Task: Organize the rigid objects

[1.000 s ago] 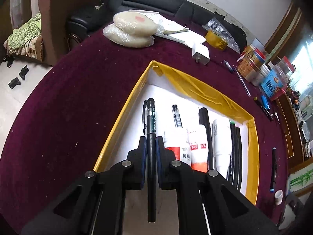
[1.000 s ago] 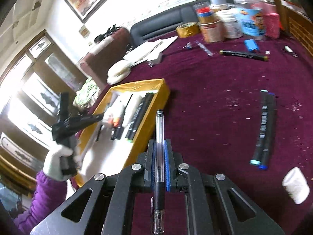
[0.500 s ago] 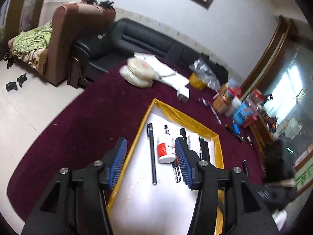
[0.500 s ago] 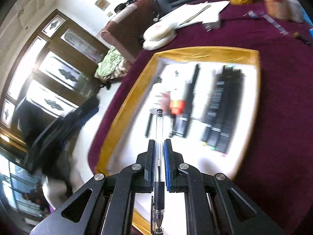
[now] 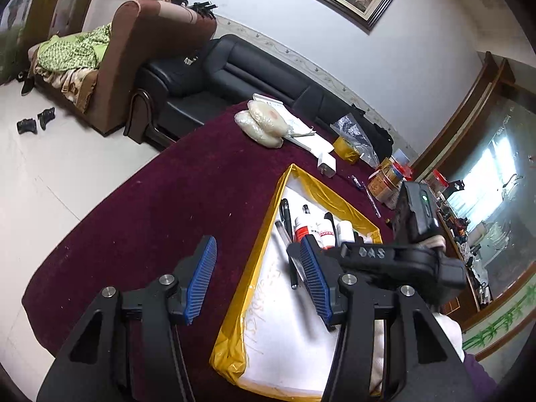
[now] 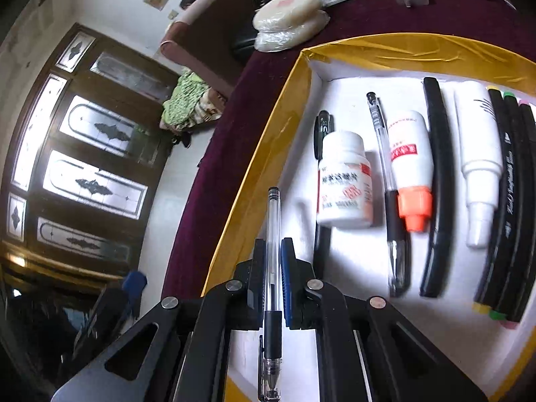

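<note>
In the right wrist view my right gripper (image 6: pixel 273 244) is shut on a clear pen (image 6: pixel 273 217). It holds the pen low over the left part of the yellow-rimmed white tray (image 6: pixel 268 140). Beside it in the tray lie a black pen (image 6: pixel 321 127), a white pill bottle (image 6: pixel 345 181), a clear gel pen (image 6: pixel 385 154), an orange-capped bottle (image 6: pixel 408 167), a white tube (image 6: pixel 479 154) and black markers (image 6: pixel 516 201). My left gripper (image 5: pixel 256 248) is open and holds nothing. It hangs over the tray's (image 5: pixel 234 335) near left rim.
The tray sits on a maroon-covered table (image 5: pixel 167 217). Beyond it lie bagged white discs (image 5: pixel 264 124), a white plug (image 5: pixel 326 169), a yellow tape roll (image 5: pixel 346 149) and jars (image 5: pixel 385 184). A black sofa (image 5: pixel 234 77) stands behind the table, with the floor at the left.
My left gripper let go of the black pen in the tray, opened and drew back and up. My right gripper carried the clear pen from the cloth to over the tray.
</note>
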A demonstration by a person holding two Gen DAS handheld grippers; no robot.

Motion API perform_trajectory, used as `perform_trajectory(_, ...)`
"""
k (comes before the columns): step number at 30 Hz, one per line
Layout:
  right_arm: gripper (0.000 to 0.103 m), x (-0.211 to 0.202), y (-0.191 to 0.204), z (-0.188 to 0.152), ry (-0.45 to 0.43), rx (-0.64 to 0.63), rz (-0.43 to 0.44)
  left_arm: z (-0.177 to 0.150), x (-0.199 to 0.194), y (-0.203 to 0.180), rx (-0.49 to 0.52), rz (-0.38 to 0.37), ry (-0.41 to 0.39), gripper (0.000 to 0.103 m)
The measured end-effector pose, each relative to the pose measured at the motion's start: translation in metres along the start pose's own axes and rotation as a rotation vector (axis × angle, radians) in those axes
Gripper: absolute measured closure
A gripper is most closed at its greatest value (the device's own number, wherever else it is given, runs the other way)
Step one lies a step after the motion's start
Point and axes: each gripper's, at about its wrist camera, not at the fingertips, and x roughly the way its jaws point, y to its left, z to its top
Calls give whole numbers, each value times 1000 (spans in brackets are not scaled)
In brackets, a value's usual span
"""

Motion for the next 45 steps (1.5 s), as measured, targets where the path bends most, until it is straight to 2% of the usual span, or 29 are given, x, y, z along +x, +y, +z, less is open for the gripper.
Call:
perform_trajectory(9, 94, -1, -4, 0, -29, 50, -45, -7, -3, -2, -10, -27, 6, 52)
perform_trajectory(12, 94, -6, -3, -2, -40, 40, -40, -9, -5, -2, -20, -32, 13, 48)
perform_trajectory(17, 93, -45, 7, -4, -115, -36, -27, -11, -8, -5, -27, -38, 17, 44)
perform_trajectory(19, 88, -77, 7, -10, -179, -94, -39, -12, -9, -9, -22, -36, 14, 42)
perform_trajectory(22, 68, -133, -2, -25, -301, -175, -93, -13, -10, -16, -13, -41, 11, 41)
perform_trajectory(24, 49, -169, -15, -39, -389, -219, -164, -15, -9, -25, -5, -60, 15, 37)
perform_trajectory(26, 46, -198, -33, -53, -460, -232, -241, -18, -7, -33, 8, -66, 23, 36)
perform_trajectory(28, 46, -226, -62, -68, -508, -207, -306, -22, -3, -45, 32, -75, 40, 36)
perform_trajectory(32, 46, -268, -140, -86, -534, -40, -380, -33, 9, -78, 87, -101, 87, 36)
perform_trajectory(36, 46, -306, -212, -106, -557, 166, -365, -50, 19, -120, 148, -151, 144, 36)
perform_trajectory(40, 46, -325, -240, -107, -562, 212, -434, -73, 27, -169, 269, -199, 195, 36)
perform_trajectory(43, 48, -321, -253, -101, -515, 199, -497, -94, 32, -201, 357, -225, 239, 36)
perform_trajectory(45, 60, -311, -255, -93, -473, 177, -520, -108, 36, -220, 416, -236, 271, 36)
